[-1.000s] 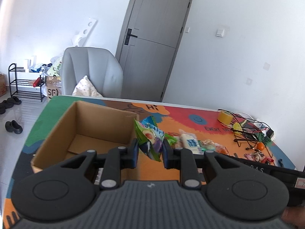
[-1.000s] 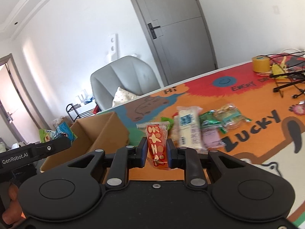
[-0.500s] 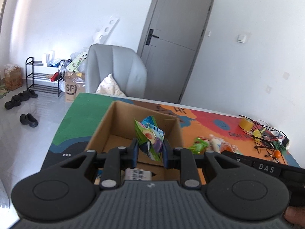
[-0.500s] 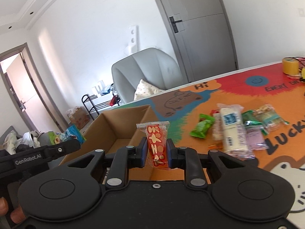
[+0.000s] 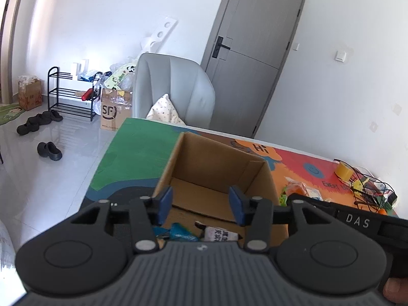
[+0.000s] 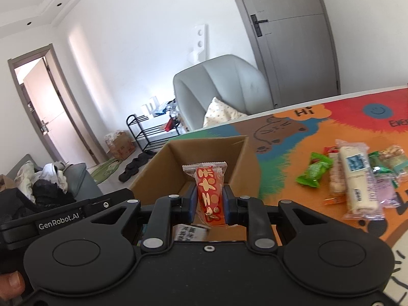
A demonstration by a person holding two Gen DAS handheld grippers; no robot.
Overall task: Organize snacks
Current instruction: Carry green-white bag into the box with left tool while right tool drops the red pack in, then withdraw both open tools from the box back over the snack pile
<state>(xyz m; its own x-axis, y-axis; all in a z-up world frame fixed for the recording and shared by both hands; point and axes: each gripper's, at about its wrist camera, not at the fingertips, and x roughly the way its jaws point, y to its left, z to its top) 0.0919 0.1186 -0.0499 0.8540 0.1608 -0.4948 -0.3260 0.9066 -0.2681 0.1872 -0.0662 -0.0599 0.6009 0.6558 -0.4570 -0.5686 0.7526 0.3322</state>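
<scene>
An open cardboard box (image 5: pixel 209 163) stands on the colourful table mat; it also shows in the right wrist view (image 6: pixel 206 150). My left gripper (image 5: pixel 201 202) is open and empty above the box's near side. A blue-green snack pack (image 5: pixel 178 233) and a white packet (image 5: pixel 220 234) lie inside the box below it. My right gripper (image 6: pixel 210 204) is shut on a red snack packet (image 6: pixel 209 193), held upright over the box's near edge. Several loose snacks (image 6: pixel 354 176) lie on the mat to the right of the box.
A grey chair (image 5: pixel 173 91) with a pillow stands behind the table. A yellow tape roll (image 5: pixel 343 170) and cables (image 5: pixel 369 188) lie at the mat's far right. A shoe rack (image 5: pixel 71 94) and shoes are on the floor to the left.
My left gripper moved left over the box, opened and let go of the green-blue snack pack, which now lies in the box. My right gripper carried the red packet left to the box.
</scene>
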